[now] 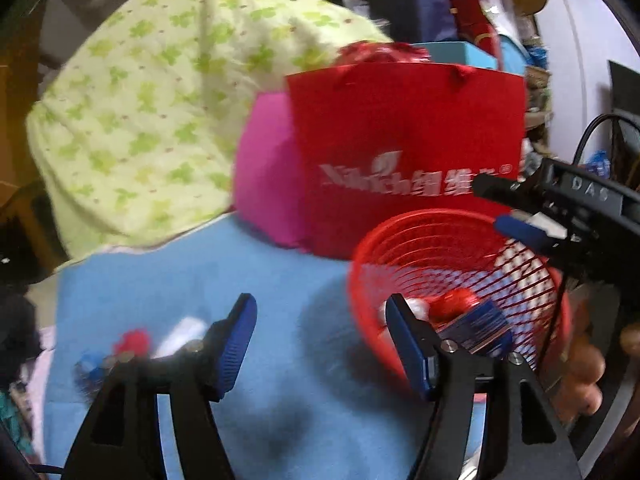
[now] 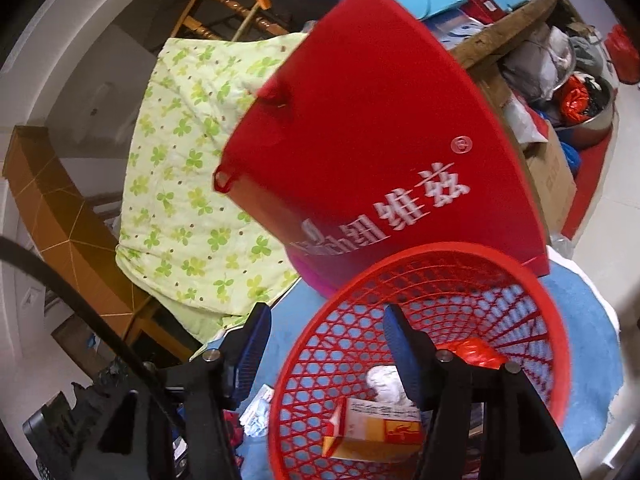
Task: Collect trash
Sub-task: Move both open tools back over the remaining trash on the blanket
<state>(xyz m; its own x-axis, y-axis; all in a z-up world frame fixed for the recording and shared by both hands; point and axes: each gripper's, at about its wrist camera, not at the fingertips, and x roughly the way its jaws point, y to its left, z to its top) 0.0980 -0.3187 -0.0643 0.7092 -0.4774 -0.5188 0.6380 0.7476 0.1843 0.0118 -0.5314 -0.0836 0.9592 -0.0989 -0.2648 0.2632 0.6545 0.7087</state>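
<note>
A red mesh basket stands on a blue mat and holds a red wrapper, a blue packet and white paper. My left gripper is open and empty, just left of the basket. Loose trash lies on the mat at the left: a red scrap, a white scrap, a blue scrap. My right gripper is open and empty over the basket's near rim. Inside show a yellow carton, crumpled white paper and the red wrapper. The right gripper also shows in the left wrist view, above the basket.
A red paper bag with white lettering stands right behind the basket, a pink bag beside it. A green-flowered quilt is piled at the back left. Boxes and clutter fill the back right. More scraps lie left of the basket.
</note>
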